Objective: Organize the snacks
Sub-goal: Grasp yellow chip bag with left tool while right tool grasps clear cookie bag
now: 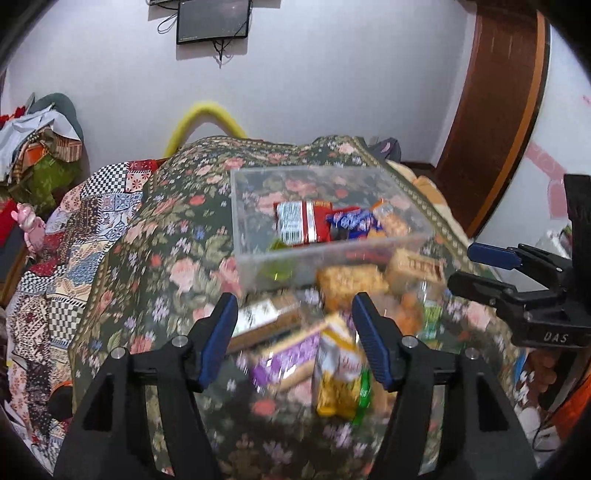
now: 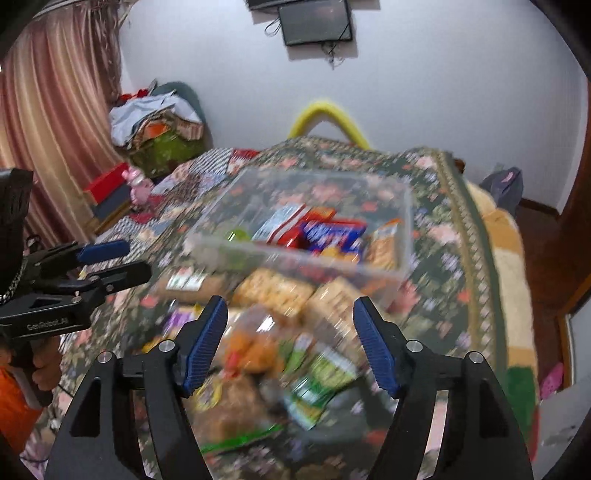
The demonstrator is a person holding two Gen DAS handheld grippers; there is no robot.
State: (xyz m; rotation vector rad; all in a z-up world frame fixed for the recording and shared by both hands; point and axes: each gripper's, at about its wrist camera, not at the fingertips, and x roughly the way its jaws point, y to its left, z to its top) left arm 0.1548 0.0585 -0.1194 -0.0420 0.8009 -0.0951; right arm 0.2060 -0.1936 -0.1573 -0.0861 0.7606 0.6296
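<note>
1. Left gripper (image 1: 293, 339) is sitting at the lower centre of the left wrist view, its blue pads standing well apart with nothing pinched between them.
2. Right gripper (image 2: 290, 343) is doing likewise in its own view: jaws parted wide, empty.
3. Clear plastic bin (image 1: 332, 254) is resting mid-frame on a floral bedspread (image 1: 177, 229).
4. Inside the bin, a red-and-silver snack packet (image 1: 299, 221) is lying beside a blue wrapper (image 1: 351, 221) and an orange-tinted cracker pack (image 1: 391, 221).
5. Loose snacks are piling in front of the bin's near wall, below both grippers (blur is smearing most labels): a purple packet (image 1: 284, 358), a yellow packet (image 1: 338, 376), a green-labelled packet (image 2: 321, 376).
6. A wall screen (image 1: 213, 20) is hanging at the upper centre.
7. A pink curtain (image 2: 55, 129) is filling the upper left of the right wrist view.
</note>
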